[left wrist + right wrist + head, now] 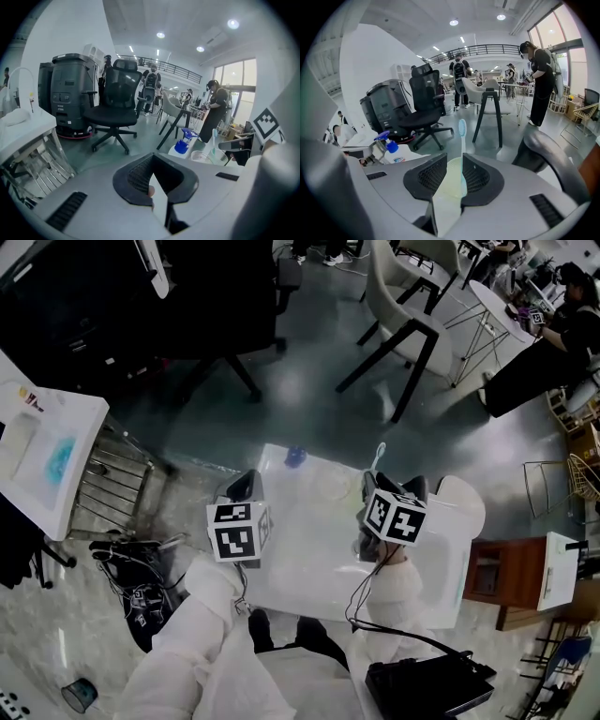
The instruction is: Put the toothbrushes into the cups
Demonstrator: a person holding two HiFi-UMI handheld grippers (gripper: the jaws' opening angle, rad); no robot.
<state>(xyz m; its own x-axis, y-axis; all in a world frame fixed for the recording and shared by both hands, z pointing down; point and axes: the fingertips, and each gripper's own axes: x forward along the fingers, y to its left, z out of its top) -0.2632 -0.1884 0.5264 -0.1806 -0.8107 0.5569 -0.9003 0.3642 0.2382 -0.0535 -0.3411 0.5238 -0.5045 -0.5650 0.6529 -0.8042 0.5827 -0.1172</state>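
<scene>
Right gripper view, toothbrush (462, 133), handle hidden between fingers (432, 176) of right gripper (454, 165)

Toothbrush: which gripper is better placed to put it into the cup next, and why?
Right. The right gripper grips the toothbrush upright, and the cup sits close beside it. The left gripper holds no toothbrush.

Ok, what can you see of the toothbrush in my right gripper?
The pale blue-headed plastic toothbrush stands upright, clamped between the jaws of the right gripper. Its small rounded head and thin whitish neck rise clear above the gripper, and a broader pale greenish handle runs down between the pads. In the head view it juts past the far edge of the white table. Only the gripper visibly touches it.
</scene>
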